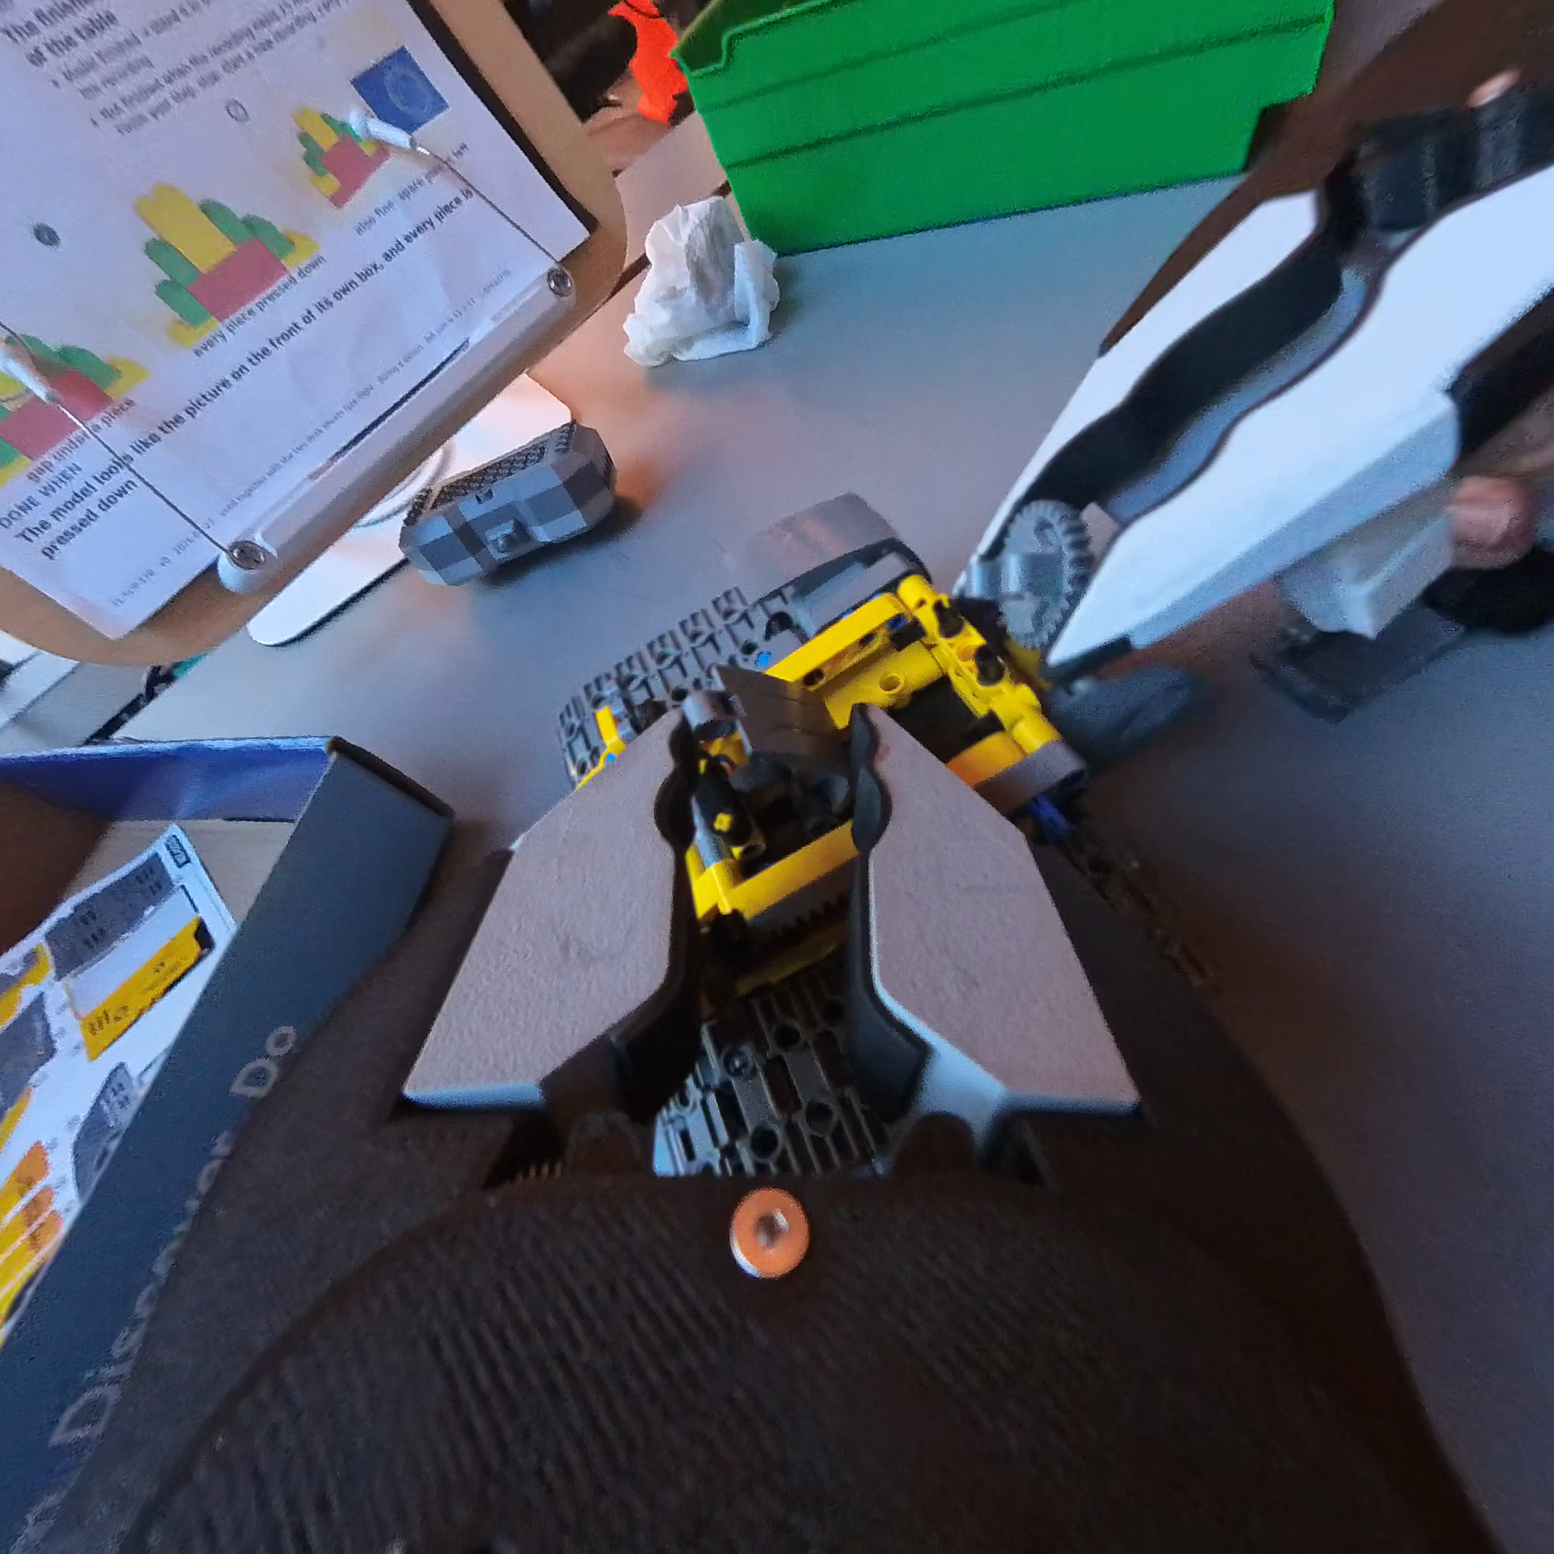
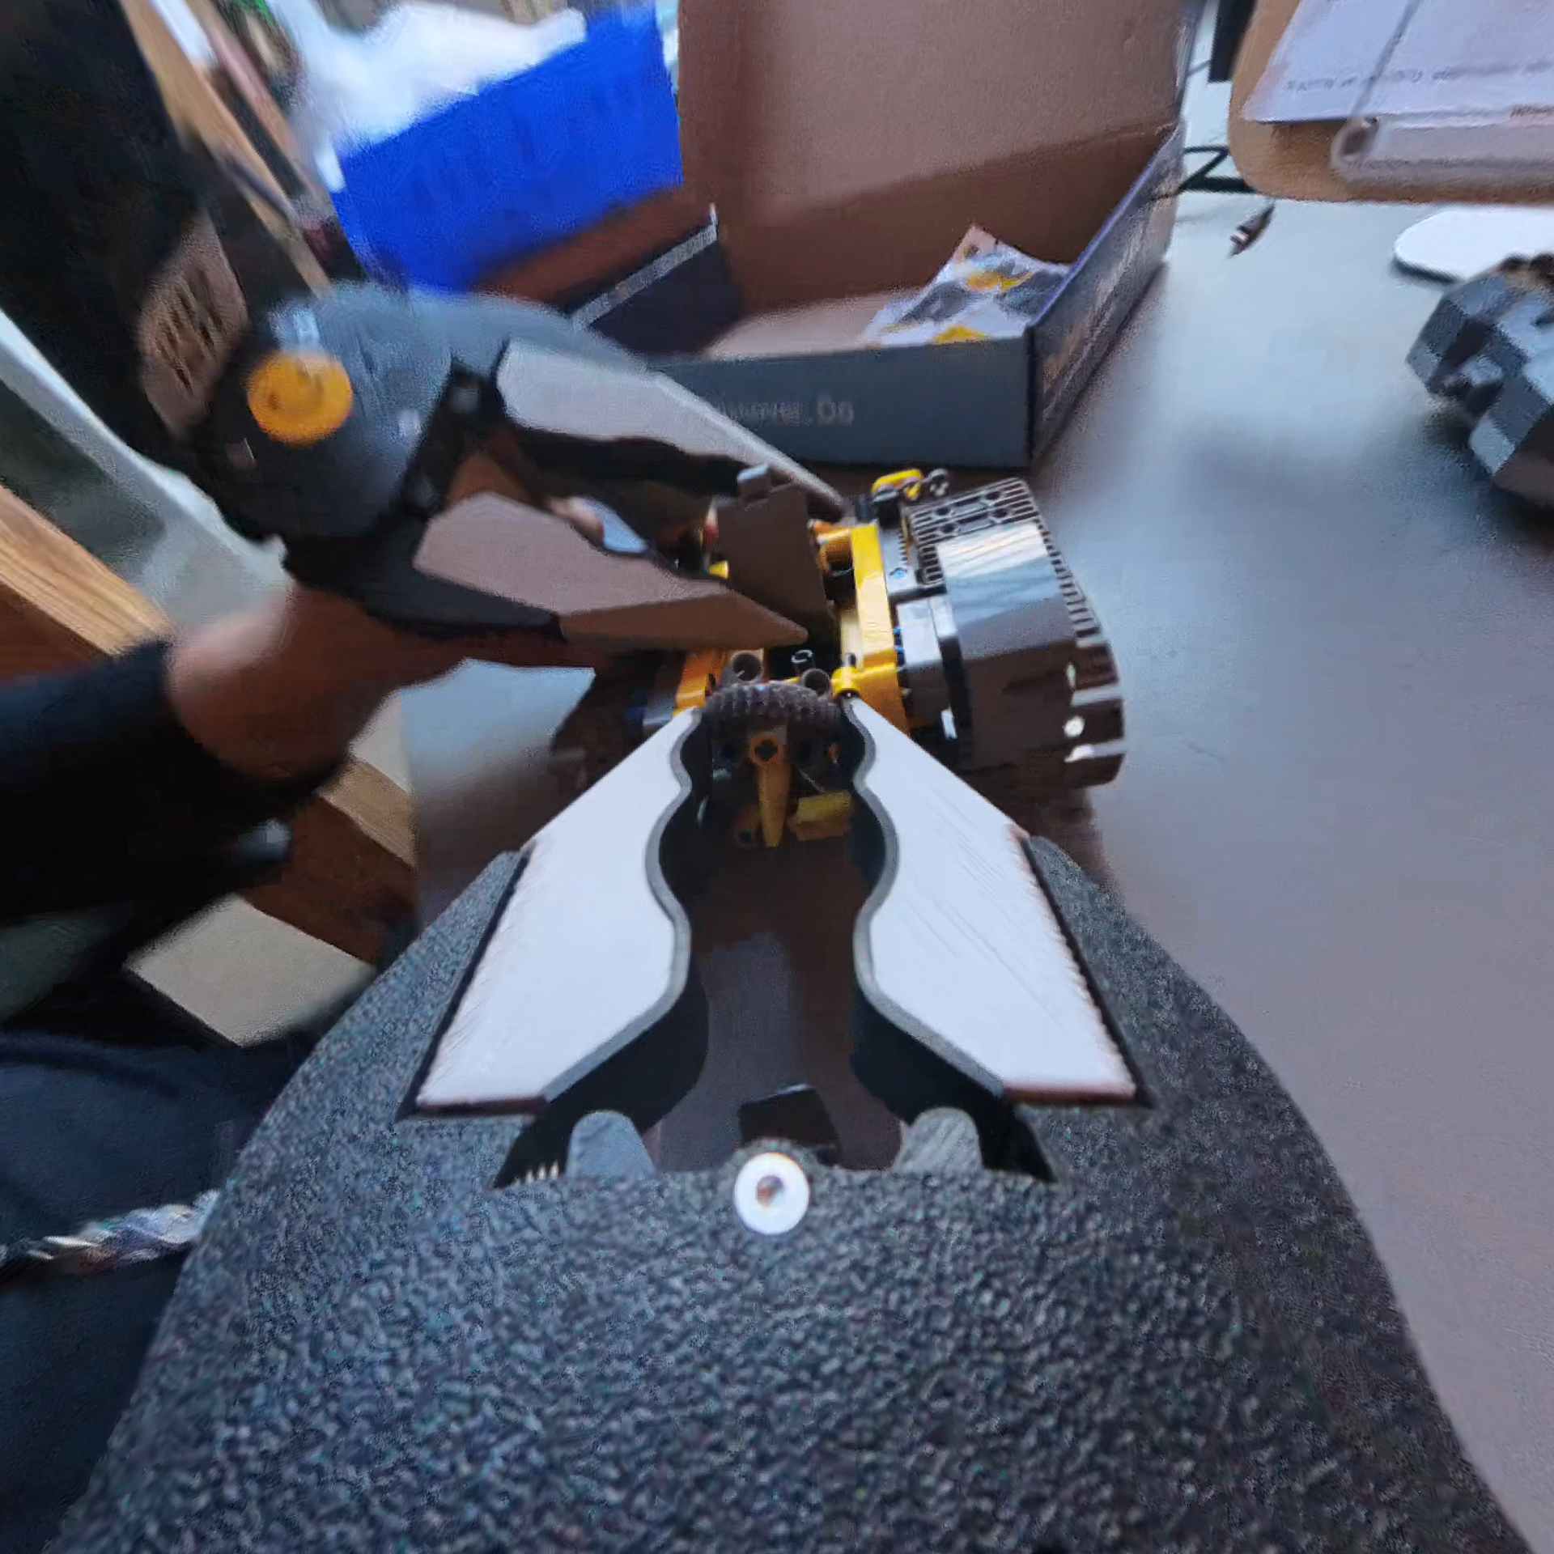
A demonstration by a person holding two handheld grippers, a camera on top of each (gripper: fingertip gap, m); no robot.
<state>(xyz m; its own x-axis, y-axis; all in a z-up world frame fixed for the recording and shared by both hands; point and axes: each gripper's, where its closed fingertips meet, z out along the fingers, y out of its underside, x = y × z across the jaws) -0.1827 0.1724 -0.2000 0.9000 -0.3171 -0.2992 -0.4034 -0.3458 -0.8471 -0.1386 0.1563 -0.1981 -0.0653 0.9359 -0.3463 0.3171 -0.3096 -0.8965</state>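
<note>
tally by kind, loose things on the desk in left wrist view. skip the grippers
Brick model: 1
Crumpled tissue: 1
Green bin: 1
Grey faceted block: 1
Open cardboard box: 1
Instruction sheet stand: 1
Total: 6

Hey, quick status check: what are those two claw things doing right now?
Left gripper closed around the yellow and grey brick vehicle, on its dark panel. Right gripper at the vehicle's grey gear, grip unclear. Open cardboard box just behind.
</note>
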